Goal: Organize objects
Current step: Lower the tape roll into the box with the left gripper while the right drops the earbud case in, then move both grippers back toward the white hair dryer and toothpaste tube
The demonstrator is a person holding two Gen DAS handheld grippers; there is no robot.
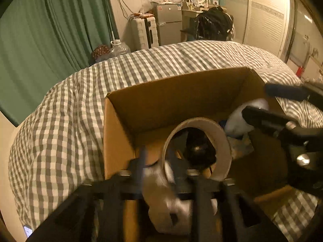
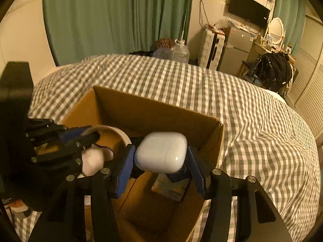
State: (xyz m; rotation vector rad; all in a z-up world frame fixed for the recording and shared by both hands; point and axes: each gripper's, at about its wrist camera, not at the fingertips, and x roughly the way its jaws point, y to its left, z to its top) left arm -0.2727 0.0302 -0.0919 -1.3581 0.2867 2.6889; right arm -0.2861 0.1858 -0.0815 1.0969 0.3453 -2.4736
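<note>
Cardboard box (image 2: 141, 109) sits below both tongs: my right tongs (image 2: 161, 157) pinch a smooth white earbud case (image 2: 161, 151), my left tongs (image 1: 159, 161) stand spread around a blurred white object (image 1: 161, 175). If either slips early, it may bounce off the beige tape roll (image 1: 222, 141).

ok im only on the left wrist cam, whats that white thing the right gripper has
observer: a smooth white earbud case, pinched by its sides between the right gripper's blue pads.
operator: where is it hanging
observer: over the open inside of the cardboard box, clear of the floor, nearer the right-hand wall.
operator: and under it
observer: a flat bluish packet lies on the box floor right below it.
</note>
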